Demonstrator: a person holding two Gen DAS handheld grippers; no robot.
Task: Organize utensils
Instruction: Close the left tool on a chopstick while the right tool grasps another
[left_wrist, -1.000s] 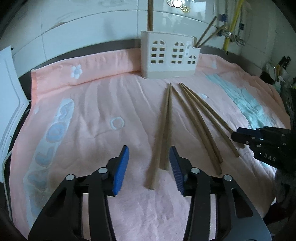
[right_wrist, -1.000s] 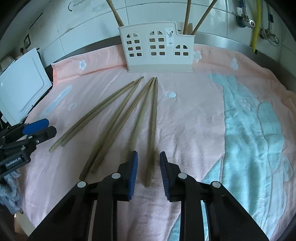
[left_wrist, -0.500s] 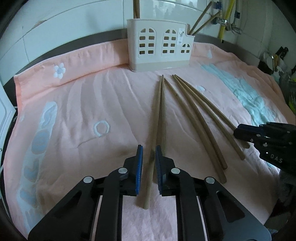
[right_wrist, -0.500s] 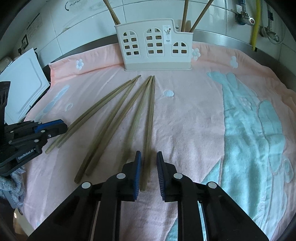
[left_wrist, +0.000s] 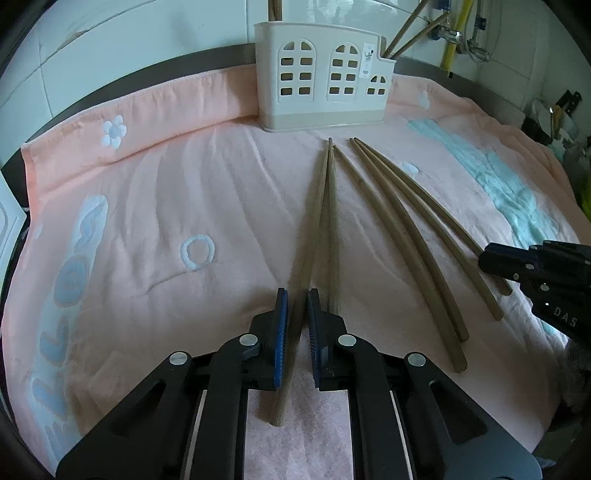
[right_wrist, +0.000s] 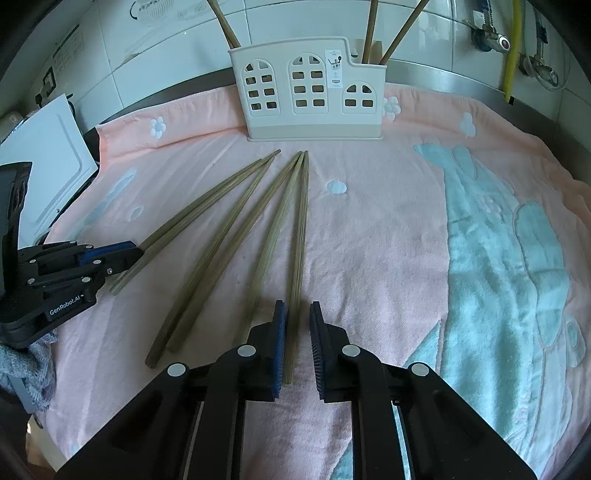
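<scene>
Item 1: our left gripper (left_wrist: 295, 325), tongs clamped on the leftmost chopstick (left_wrist: 314, 229), which runs toward 12 o'clock.

Item 2: our right gripper (right_wrist: 297, 332), tongs narrowly apart around the rightmost chopstick (right_wrist: 300, 236); we cannot tell whether both pads touch it.

Item 3: 6 chopsticks fanned on the pink towel (right_wrist: 369, 229), tips converging near the holder.

Item 4: cream utensil holder (right_wrist: 306, 99) at 12 o'clock, 3 chopsticks standing in it.

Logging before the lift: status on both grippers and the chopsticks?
Left gripper shut on leftmost chopstick. Right gripper astride rightmost chopstick, gap showing. Holder ahead, nothing in the way.
</scene>
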